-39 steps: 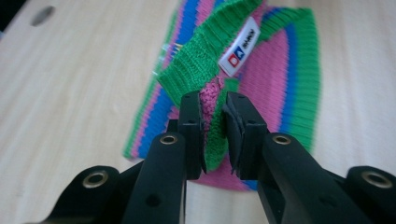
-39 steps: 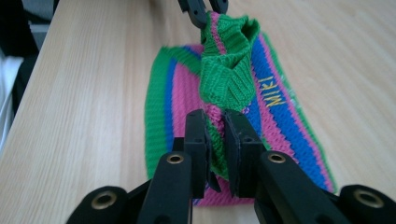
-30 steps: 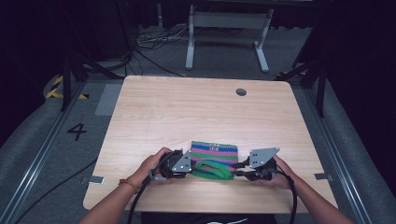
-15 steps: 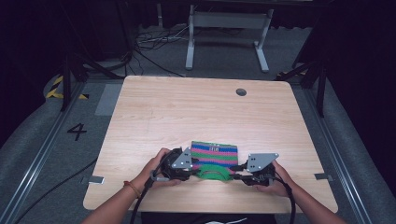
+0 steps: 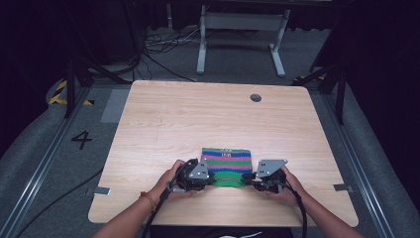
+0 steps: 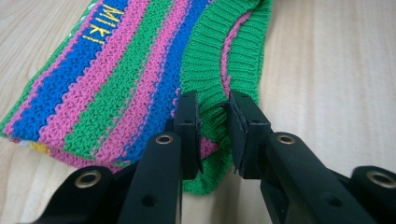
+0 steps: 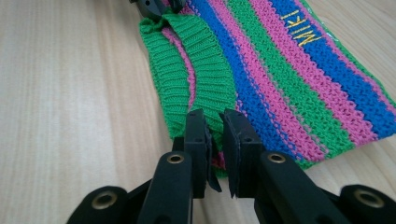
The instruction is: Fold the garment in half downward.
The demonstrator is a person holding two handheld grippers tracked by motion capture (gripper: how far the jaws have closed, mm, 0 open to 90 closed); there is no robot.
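A striped sweater (image 5: 227, 166) lies folded at the tabletop's (image 5: 208, 121) near edge. The left hand-held gripper (image 6: 212, 123) and right hand-held gripper (image 7: 214, 135) each pinch its green collar; lifting evenly should keep the fold tidy.

The sweater (image 6: 116, 79) runs off the top edge of the left gripper view, and its yellow lettering (image 6: 100, 23) is cut short there. Its green collar (image 6: 212, 109) is hidden between the left claw (image 6: 213, 135) pads. The person's forearms leave the high view's bottom edge.
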